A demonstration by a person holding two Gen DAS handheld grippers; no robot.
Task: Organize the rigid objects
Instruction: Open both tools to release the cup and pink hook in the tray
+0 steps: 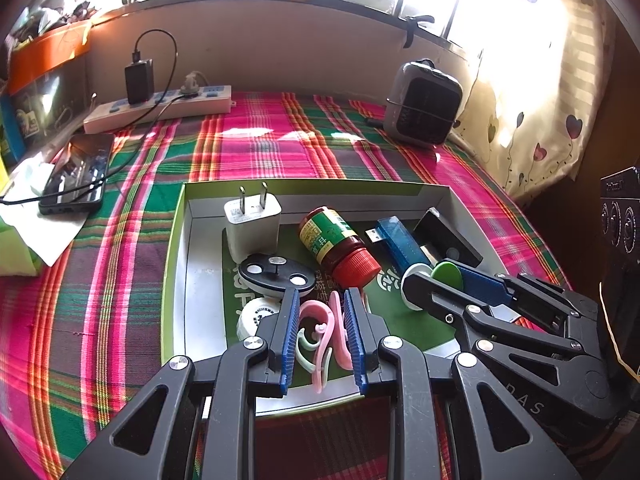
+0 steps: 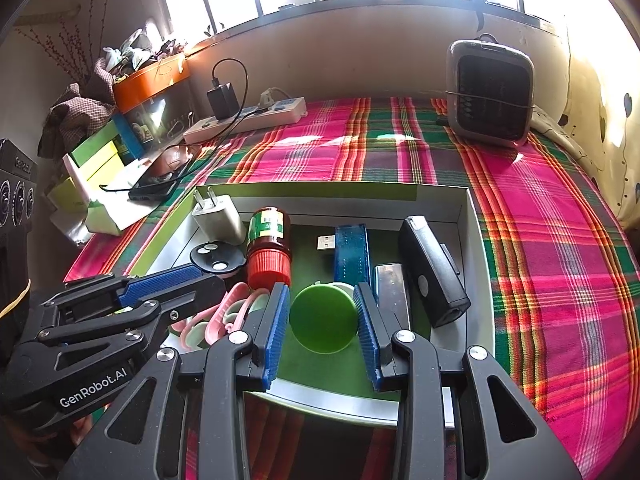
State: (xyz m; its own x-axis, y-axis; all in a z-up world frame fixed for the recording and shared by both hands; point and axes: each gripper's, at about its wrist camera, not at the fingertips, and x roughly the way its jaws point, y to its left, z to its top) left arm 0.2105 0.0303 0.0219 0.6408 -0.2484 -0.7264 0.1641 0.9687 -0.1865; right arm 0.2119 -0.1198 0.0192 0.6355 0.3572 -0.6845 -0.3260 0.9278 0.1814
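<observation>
Shallow box on plaid cloth at frame centre, left gripper at lower centre pinching pink clip, right gripper at lower centre pinching green disc, red-capped bottle and white plug inside box toward upper left.

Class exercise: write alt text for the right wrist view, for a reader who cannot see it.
The right gripper closes its blue-padded fingers on a green disc over a shallow box on a plaid cloth. The box also holds a red-capped bottle, a white charger and a blue USB stick; the left gripper grips pink clips alongside.
</observation>
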